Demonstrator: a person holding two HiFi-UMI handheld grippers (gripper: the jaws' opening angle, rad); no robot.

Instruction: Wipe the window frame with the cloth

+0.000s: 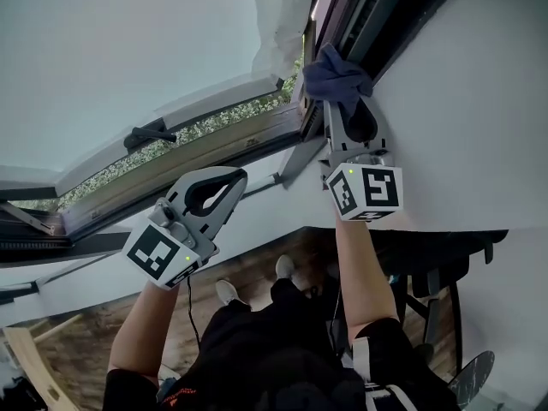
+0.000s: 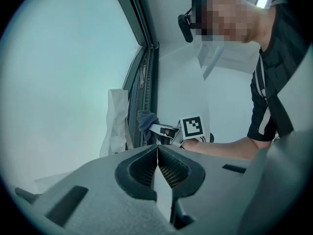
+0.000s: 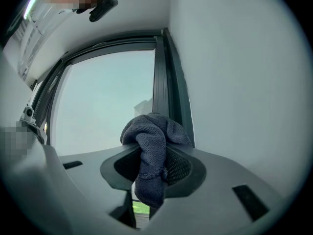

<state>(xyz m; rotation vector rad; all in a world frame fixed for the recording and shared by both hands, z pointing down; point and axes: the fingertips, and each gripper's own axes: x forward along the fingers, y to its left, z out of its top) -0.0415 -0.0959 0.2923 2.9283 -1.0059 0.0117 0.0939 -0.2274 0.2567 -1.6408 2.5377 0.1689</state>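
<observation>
Plainly, the dark blue cloth (image 3: pixel 151 146) sits pinched between the jaws of the right gripper (image 3: pixel 152 155). The jaws are closed as far as the bunched fabric allows. One fold hangs down behind them and the rest bulges out past their tips. Just ahead of those tips the cloth lies against the dark window frame (image 3: pixel 168 82), on its upright member. To that gripper's right the frame meets a plain white wall (image 3: pixel 234 82). To its left is the pale glass pane (image 3: pixel 105 102).

The left gripper (image 2: pixel 157 153) has its jaws brought together, pad against pad, with nothing between them. It is held off the frame, well apart from the other tool (whose marker cube and cloth show ahead of its tips). White sheeting (image 2: pixel 115 121) hangs beside the frame, ahead of the left gripper and to its left. In the head view, beneath both tools, lies a wooden floor (image 1: pixel 248 272) with the person's light shoes on it.
</observation>
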